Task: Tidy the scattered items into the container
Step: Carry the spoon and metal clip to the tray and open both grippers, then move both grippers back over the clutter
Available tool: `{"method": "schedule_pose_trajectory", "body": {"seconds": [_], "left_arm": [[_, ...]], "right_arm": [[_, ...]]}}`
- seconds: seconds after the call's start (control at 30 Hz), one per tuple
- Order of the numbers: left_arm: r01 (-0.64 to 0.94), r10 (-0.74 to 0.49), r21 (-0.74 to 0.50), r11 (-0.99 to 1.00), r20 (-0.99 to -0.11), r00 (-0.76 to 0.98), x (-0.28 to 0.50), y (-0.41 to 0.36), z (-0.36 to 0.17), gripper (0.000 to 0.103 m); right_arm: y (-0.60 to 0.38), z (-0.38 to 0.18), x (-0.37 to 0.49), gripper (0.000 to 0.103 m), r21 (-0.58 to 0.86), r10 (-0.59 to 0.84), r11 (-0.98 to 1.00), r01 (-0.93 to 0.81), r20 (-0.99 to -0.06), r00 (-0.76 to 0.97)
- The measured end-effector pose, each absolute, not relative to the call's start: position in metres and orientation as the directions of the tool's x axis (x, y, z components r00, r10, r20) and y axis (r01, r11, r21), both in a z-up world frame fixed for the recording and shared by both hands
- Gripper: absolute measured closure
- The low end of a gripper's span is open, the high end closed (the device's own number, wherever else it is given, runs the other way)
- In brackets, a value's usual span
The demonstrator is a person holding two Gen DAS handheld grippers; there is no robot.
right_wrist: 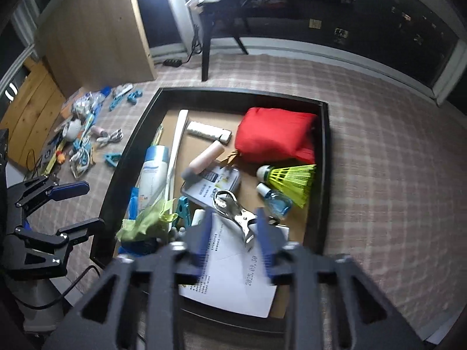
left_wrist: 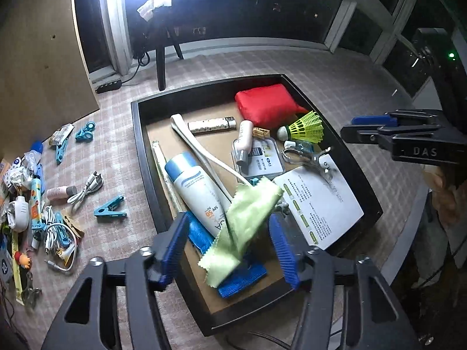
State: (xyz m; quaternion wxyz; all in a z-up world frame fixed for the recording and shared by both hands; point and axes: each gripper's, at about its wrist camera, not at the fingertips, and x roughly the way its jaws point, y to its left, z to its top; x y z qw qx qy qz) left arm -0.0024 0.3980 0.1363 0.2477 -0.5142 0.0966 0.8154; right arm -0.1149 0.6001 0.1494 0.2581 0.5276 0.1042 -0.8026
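Note:
A black tray (left_wrist: 140, 151) with a brown floor holds several items: a red pouch (left_wrist: 268, 105), a yellow shuttlecock (left_wrist: 309, 127), a white sunscreen bottle (left_wrist: 195, 189) and a printed sheet (left_wrist: 321, 204). My left gripper (left_wrist: 230, 248) hovers over the tray's near end, open. A light green cloth (left_wrist: 248, 213) lies loose between its blue fingers (left_wrist: 178, 242), not pinched. My right gripper (right_wrist: 233, 242) is open above the printed sheet (right_wrist: 233, 277). A shiny metal clip (right_wrist: 236, 213) sits between its spread fingers, free of the pads. The right gripper (left_wrist: 379, 134) also shows in the left wrist view.
Left of the tray, on the checked cloth, lie teal clips (left_wrist: 111, 207), a white cable (left_wrist: 87, 189), a pink tube (left_wrist: 59, 192) and a mixed pile (left_wrist: 26, 204). A lamp stand (left_wrist: 160, 67) and a wooden panel (left_wrist: 41, 58) stand behind. A window runs along the back.

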Motion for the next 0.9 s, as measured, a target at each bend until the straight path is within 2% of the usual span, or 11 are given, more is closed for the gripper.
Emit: {"method": "schedule_pose_trajectory", "body": {"seconds": [0.33,0.73,0.9], "left_arm": [[-0.408,0.258,-0.097,-0.908,-0.896,-0.361,0.001,0.353,0.127,0.05],[-0.202,0.152,-0.08,-0.976,-0.917,-0.369,0.005,0.212,0.103,0.05],[-0.168,0.126,-0.068,-0.983,-0.923,-0.363,0.004,0.171,0.096,0.05]], "right_arm": [[0.588,0.145,-0.105,0.063,0.123,-0.327,-0.832,0.541,-0.896,-0.299],[0.501,0.138,-0.084,0.061,0.155,-0.384,-0.754,0.638,-0.892,-0.238],[0.448,0.134,-0.078,0.061,0.148,-0.396,-0.696,0.703,-0.896,-0.204]]}}
